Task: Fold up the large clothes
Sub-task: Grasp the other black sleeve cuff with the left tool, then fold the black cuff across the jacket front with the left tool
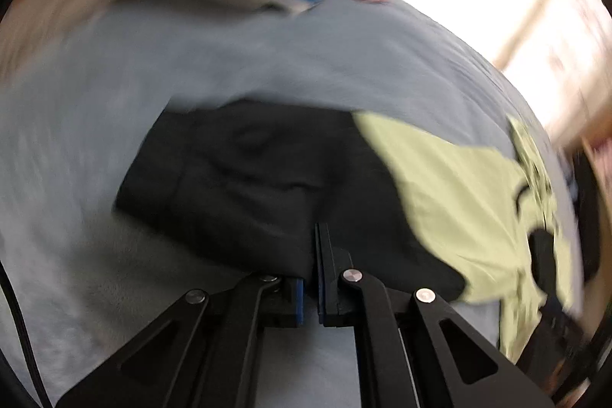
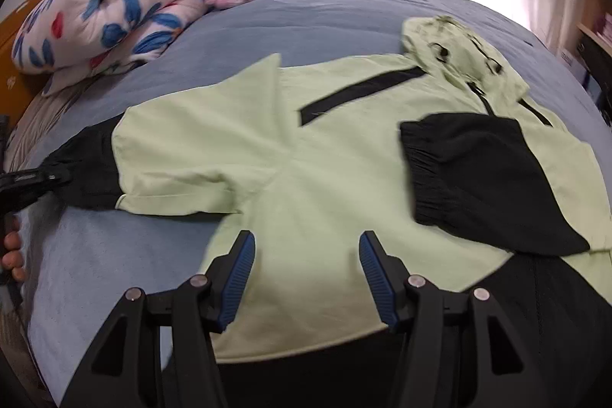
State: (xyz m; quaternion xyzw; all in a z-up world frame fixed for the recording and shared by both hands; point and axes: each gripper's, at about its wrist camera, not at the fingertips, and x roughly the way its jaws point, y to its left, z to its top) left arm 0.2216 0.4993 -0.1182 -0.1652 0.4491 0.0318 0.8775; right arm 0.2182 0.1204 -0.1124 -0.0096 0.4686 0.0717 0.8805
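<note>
Left claw (image 1: 316, 255) angled downward, pinched shut on the black sleeve (image 1: 244, 178); right claw (image 2: 306, 274) spread above the jacket (image 2: 306, 155) hem, near the bed's (image 2: 306, 10) edge.

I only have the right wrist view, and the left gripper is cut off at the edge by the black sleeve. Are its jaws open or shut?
Observer: Shut. The left wrist view shows the left gripper with its fingers together.
Operator: Is it holding the sleeve?
Observer: It appears so. The black sleeve runs in between the fingers and covers one fingertip.
Operator: Is the sleeve lifted?
Observer: No, the rest of it lies on the grey-blue bedcover, though that view is blurred.
</note>
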